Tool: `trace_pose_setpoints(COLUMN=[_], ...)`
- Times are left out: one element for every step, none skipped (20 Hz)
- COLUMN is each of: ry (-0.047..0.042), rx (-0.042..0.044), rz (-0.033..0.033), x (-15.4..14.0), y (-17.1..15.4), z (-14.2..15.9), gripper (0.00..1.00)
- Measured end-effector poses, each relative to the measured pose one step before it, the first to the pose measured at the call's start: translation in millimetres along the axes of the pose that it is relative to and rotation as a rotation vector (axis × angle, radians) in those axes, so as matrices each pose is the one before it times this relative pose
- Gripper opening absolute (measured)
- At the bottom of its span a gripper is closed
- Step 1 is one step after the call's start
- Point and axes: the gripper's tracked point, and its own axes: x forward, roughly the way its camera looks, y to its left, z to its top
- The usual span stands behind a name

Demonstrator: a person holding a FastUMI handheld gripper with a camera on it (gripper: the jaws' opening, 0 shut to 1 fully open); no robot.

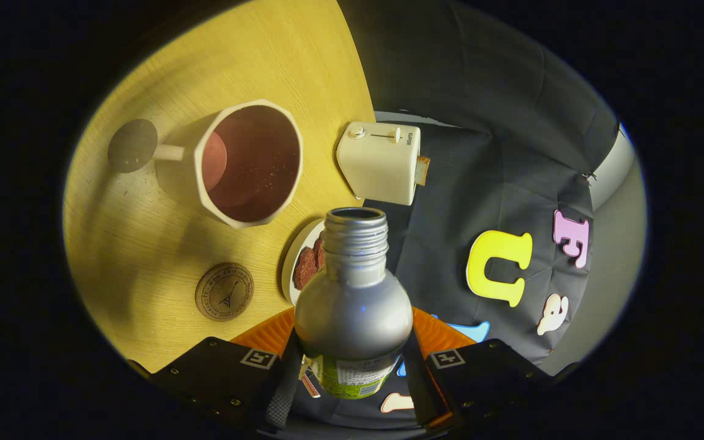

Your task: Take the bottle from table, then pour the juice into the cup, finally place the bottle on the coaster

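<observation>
My gripper is shut on a silver metal bottle, both fingers pressing its body. The bottle has a threaded open neck with no cap and a green label low down. It is held above the wooden table, its mouth pointing toward a cream faceted cup with a handle. The cup stands beyond and left of the bottle mouth; its inside looks dark reddish. A round wooden coaster lies on the table left of the bottle, just ahead of my left finger.
A cream toaster with a slice of bread in it stands beyond the bottle, right of the cup. A white plate with dark reddish food pieces lies partly hidden behind the bottle. The table's edge runs right of the toaster.
</observation>
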Motion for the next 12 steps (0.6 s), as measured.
trace_pose_setpoints(ry=[0.00062,0.00096,0.00038,-0.00008,0.00051,-0.00299,0.0015,0.00022,0.00153,0.00119,-0.00178,0.00137], rx=[-0.00819,-0.00713,-0.00927,-0.00799,-0.00927,-0.00302,-0.00097,0.0002,-0.00179,-0.00227,-0.00087,-0.00252], rz=[-0.00109,-0.00195,-0.00057,0.00001,0.00247,0.00216,0.00145,0.00092,0.0003,-0.00062,-0.00206,-0.00027], x=[0.14,0.56,0.51,0.59,0.52,0.92,0.67,-0.51,0.77,-0.35,-0.8,0.68], y=[-0.88,-1.23,-1.24,-0.5,-0.51,0.13,-0.54,0.24,-1.06,-1.24,-0.83,-0.57], z=[-0.6,-0.24,-0.02,-0.16,-0.45,0.71,-0.82,-0.53,-0.51,0.25,0.48,-0.18], gripper=[0.75,0.75,0.75,0.75,0.75,0.75,0.75,0.75,0.75,0.75,0.75,0.75])
